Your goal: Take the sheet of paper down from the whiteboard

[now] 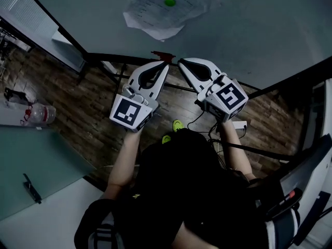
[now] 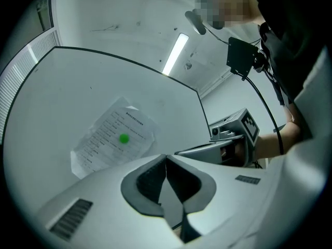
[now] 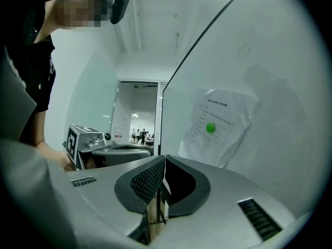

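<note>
Left gripper (image 1: 165, 65), right gripper (image 1: 181, 62), jaws together, empty; beyond, crumpled printed sheet (image 1: 150, 13) under green magnet (image 1: 169, 2).

Carrying a single sheet of paper (image 1: 158, 12) flat against the face of the whiteboard (image 1: 259, 30), tilted, with crumpled edges. Pinning the sheet near its middle with a round green magnet (image 1: 169, 2). Standing on a black frame (image 1: 124, 60) over a wood-plank floor (image 1: 88, 121). Lying on the floor near the frame: a small white box (image 1: 239, 124). Bearing one small dark object (image 1: 32, 188) on the pale desk (image 1: 31, 160) at lower left.
</note>
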Demonstrator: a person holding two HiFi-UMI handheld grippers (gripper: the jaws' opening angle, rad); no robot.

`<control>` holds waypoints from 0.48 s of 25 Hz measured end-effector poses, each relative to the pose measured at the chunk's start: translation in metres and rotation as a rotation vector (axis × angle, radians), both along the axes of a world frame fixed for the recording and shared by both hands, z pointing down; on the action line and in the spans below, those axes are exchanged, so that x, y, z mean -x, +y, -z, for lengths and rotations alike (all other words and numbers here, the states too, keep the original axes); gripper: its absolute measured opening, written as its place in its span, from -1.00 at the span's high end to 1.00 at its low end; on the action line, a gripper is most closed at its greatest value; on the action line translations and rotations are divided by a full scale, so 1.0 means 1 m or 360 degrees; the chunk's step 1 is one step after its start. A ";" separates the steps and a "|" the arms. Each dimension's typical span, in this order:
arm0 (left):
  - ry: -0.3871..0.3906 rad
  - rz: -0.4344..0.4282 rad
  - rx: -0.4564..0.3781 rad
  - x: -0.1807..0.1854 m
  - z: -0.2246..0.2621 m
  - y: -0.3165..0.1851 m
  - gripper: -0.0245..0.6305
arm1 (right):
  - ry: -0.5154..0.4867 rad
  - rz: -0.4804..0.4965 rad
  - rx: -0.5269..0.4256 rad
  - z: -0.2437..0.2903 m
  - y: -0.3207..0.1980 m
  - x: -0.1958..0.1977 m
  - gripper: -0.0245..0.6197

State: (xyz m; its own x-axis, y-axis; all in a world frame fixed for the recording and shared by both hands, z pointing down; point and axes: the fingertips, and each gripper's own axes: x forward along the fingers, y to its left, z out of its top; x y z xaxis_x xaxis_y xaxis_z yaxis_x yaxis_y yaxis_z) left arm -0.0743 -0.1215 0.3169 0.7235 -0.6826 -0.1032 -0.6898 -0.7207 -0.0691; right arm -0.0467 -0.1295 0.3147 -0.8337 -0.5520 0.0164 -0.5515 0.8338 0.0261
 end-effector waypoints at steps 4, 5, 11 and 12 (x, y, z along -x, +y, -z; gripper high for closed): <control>-0.0017 0.0020 -0.0016 -0.001 0.004 -0.018 0.88 | -0.0007 0.0012 0.0002 0.002 -0.018 -0.001 0.91; -0.0018 0.0024 -0.0017 -0.002 0.005 -0.021 0.88 | -0.0009 0.0018 0.0004 0.003 -0.022 -0.001 0.90; -0.0024 0.0061 -0.0022 -0.005 0.011 -0.044 0.88 | -0.0017 0.0055 0.0004 0.010 -0.043 -0.002 0.82; -0.0022 0.0067 -0.0025 -0.005 0.012 -0.047 0.88 | -0.0012 0.0060 0.0000 0.011 -0.046 -0.003 0.81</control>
